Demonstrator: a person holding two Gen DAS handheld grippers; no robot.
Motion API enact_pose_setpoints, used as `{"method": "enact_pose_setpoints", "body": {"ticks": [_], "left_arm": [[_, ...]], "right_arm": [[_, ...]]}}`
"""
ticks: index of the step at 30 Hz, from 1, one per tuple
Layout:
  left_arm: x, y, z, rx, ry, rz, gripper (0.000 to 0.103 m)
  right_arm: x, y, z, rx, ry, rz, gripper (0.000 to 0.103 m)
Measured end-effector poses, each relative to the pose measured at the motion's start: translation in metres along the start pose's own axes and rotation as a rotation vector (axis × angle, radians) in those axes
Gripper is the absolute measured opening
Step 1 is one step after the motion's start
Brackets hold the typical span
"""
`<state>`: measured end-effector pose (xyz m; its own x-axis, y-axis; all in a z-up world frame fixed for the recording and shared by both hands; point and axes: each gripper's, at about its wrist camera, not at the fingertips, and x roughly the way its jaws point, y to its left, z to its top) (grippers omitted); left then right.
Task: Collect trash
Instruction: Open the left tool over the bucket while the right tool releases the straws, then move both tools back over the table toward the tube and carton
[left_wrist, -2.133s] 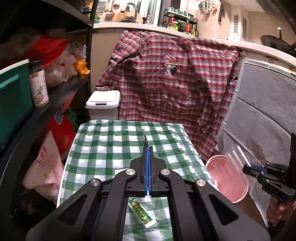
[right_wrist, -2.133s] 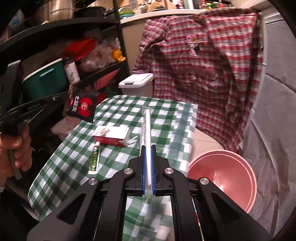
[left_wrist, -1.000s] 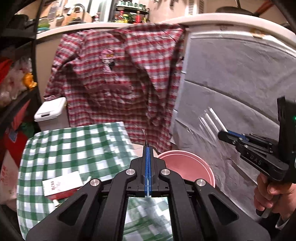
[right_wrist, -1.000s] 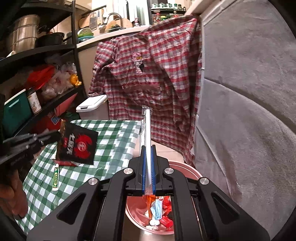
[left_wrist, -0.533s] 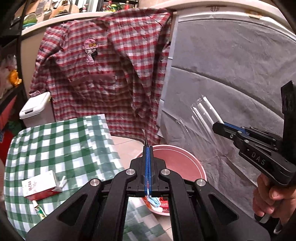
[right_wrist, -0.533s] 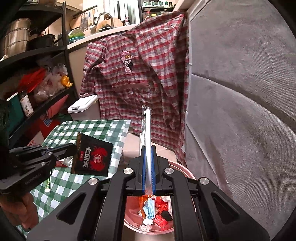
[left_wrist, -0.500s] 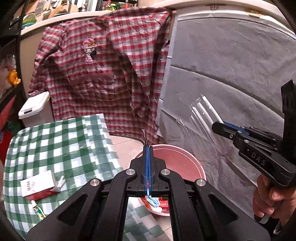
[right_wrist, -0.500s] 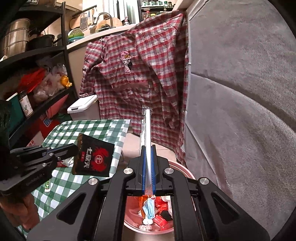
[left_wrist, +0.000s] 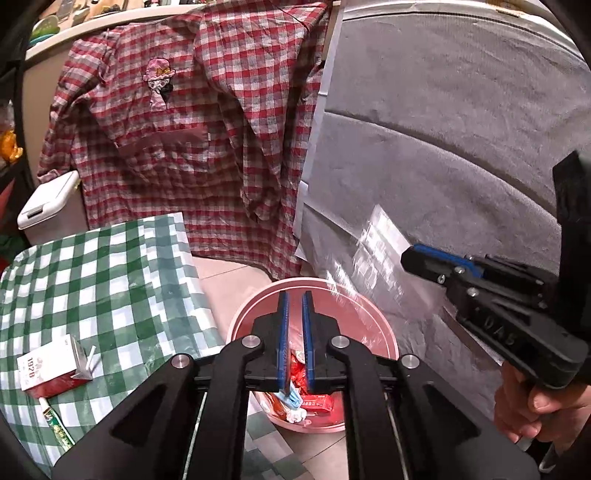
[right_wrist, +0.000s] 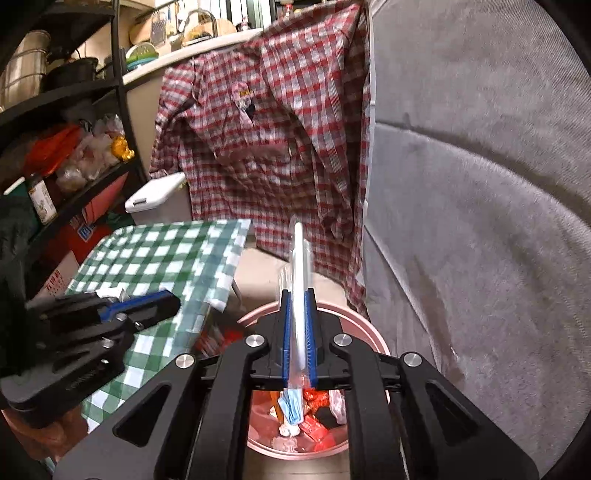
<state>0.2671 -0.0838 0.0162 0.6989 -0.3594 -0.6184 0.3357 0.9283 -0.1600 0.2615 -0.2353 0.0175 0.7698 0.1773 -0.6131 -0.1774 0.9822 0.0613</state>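
A pink bin (left_wrist: 373, 314) holding wrappers stands on the floor beside the green checked table (left_wrist: 92, 273); it also shows in the right wrist view (right_wrist: 365, 328). My left gripper (left_wrist: 294, 295) hangs over the bin, slightly open and empty. My right gripper (right_wrist: 298, 295) is shut on a clear plastic wrapper (right_wrist: 300, 266) above the bin; the wrapper also shows in the left wrist view (left_wrist: 373, 251). A red and white box (left_wrist: 48, 365) and a green tube (left_wrist: 57, 428) lie on the table.
A plaid shirt (left_wrist: 192, 122) hangs behind the bin. A grey cloth-covered surface (left_wrist: 443, 147) rises at the right. A white lidded bin (left_wrist: 44, 206) stands beyond the table. Black shelves (right_wrist: 66, 155) with bags and jars stand at the left.
My left gripper has opened and the black and red packet it held is gone from its jaws. Both grippers have moved closer over the pink bin.
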Motion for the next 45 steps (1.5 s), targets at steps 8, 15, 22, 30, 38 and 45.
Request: {"method": "enact_pose_setpoints", "body": {"ticks": [8,15,22,30,38,45], "left_arm": [[-0.017,0.016,0.002,-0.038,-0.029,0.011,0.008],[-0.051,0.042,0.003,-0.059,-0.078,0.048,0.008],[-0.096,0.092,-0.001,-0.087,-0.13,0.116,0.008],[-0.16,0.172,-0.003,-0.161,-0.204,0.239,0.008],[-0.208,0.236,-0.015,-0.22,-0.231,0.346,0.008],[-0.227,0.275,-0.033,-0.253,-0.224,0.411,0.008]], "right_arm": [[0.0,0.007,0.001,-0.009,-0.01,-0.001,0.016],[-0.008,0.033,0.001,-0.043,-0.036,0.029,0.016],[-0.007,0.083,-0.006,-0.058,-0.041,0.109,0.016],[0.001,0.162,-0.018,-0.142,-0.067,0.199,0.016],[0.023,0.229,-0.044,-0.187,-0.015,0.307,0.011],[0.053,0.286,-0.078,-0.296,0.069,0.383,0.011]]}}
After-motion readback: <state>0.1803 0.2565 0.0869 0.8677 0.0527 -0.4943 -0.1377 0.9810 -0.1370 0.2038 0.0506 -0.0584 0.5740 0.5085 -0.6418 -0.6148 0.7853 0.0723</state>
